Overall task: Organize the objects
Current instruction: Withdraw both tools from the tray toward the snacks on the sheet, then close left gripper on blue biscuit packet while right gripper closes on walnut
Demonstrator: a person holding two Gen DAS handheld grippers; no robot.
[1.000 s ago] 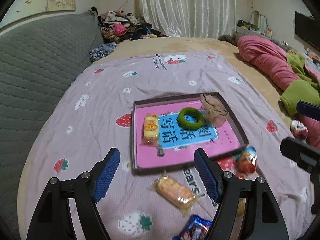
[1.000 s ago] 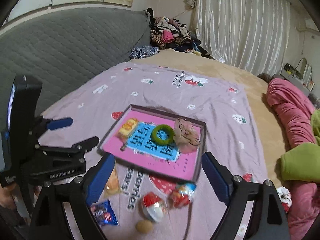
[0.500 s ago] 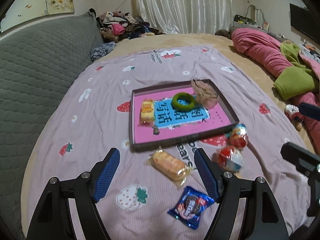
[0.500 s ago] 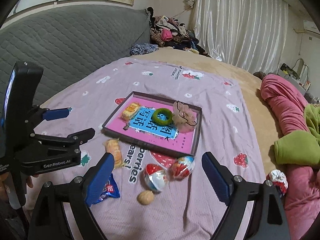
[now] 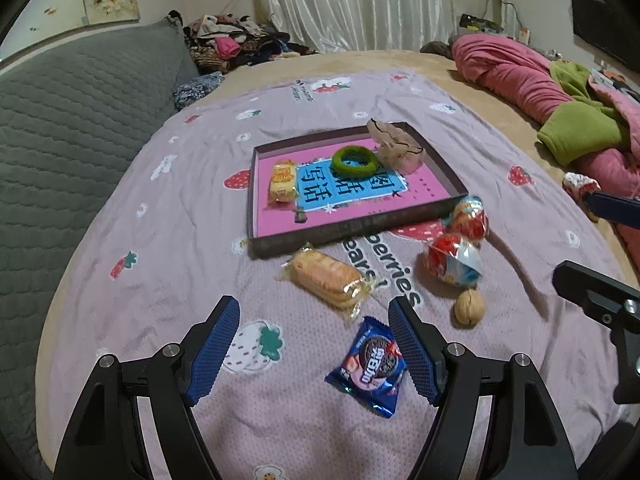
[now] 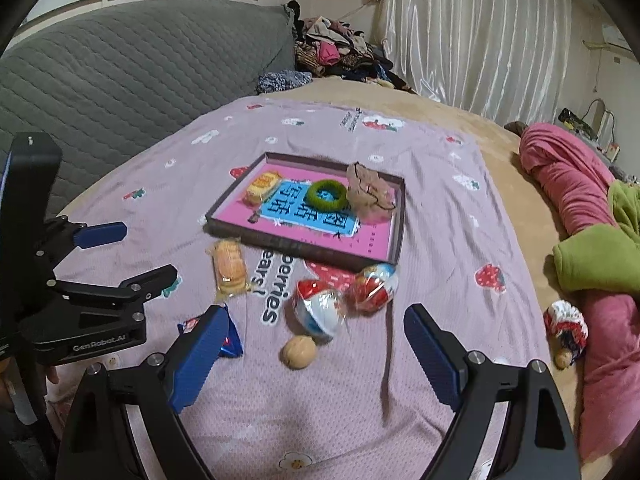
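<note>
A shallow dark tray with a pink floor lies on the strawberry-print blanket. It holds a yellow snack pack, a green ring and a beige hair tie. In front of the tray lie a biscuit pack, a blue Oreo pack, two foil egg toys and a walnut. My left gripper is open above the blanket, with the Oreo pack just inside its right finger. My right gripper is open over the egg toys and the walnut, holding nothing.
A grey quilted headboard runs along the left. Pink and green bedding is heaped on the right, with a small red-and-white item beside it. A pile of clothes sits at the far end by the curtain.
Both grippers have drawn back from the tray and sunk lower. The Oreo pack, walnut and egg toys have come fully into view. The jaws stayed as wide as before.
</note>
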